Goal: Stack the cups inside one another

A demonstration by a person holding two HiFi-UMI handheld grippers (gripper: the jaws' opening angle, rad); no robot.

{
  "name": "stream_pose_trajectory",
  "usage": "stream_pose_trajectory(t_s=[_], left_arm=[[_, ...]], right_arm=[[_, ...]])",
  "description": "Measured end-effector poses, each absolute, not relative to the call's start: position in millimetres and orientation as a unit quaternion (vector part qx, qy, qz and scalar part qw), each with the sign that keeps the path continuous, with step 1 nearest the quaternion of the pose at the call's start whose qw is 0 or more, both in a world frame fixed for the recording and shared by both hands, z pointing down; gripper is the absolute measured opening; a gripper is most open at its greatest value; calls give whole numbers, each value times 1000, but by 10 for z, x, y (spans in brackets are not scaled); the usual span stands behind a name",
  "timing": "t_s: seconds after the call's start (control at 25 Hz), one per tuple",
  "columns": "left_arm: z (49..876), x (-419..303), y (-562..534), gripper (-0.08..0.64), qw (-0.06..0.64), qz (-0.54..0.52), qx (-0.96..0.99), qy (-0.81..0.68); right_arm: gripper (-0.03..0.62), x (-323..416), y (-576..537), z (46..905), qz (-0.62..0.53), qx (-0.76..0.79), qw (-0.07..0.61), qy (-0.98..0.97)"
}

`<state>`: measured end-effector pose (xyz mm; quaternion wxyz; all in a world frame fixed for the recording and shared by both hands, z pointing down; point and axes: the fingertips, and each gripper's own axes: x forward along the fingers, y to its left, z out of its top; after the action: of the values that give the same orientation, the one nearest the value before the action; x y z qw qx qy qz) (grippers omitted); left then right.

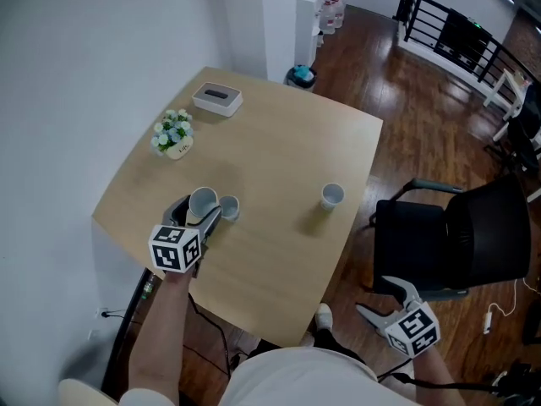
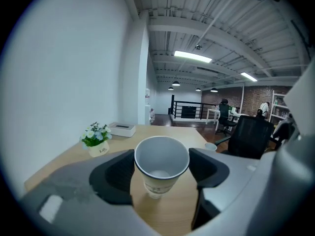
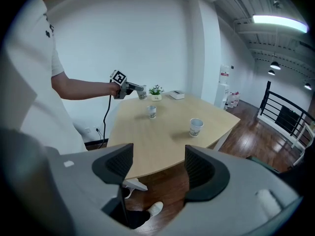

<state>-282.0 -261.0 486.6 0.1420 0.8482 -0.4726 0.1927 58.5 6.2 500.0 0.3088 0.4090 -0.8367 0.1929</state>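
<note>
My left gripper is shut on a white paper cup, held upright above the near left part of the wooden table. In the left gripper view that cup sits between both pads, mouth up and empty. A second cup stands on the table just right of it. A third cup stands alone toward the right edge. My right gripper hangs open off the table's near right corner, with nothing between its fingers; its own view shows the two standing cups far ahead.
A small pot of flowers and a white box sit at the table's far left. A black office chair stands right of the table. A person's shoe shows under the near edge.
</note>
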Motion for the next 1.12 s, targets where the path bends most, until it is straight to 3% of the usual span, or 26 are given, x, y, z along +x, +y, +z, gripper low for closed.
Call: stream_pose_trajectory(t_s=[0.72, 1.12], left_arm=[[4908, 23, -2577, 362, 118, 196, 902, -365], [5488, 796, -2941, 364, 115, 216, 901, -358]], right_arm=[[333, 2147, 687, 5152, 241, 451, 283, -811], [333, 2900, 870, 5242, 266, 487, 290, -780]])
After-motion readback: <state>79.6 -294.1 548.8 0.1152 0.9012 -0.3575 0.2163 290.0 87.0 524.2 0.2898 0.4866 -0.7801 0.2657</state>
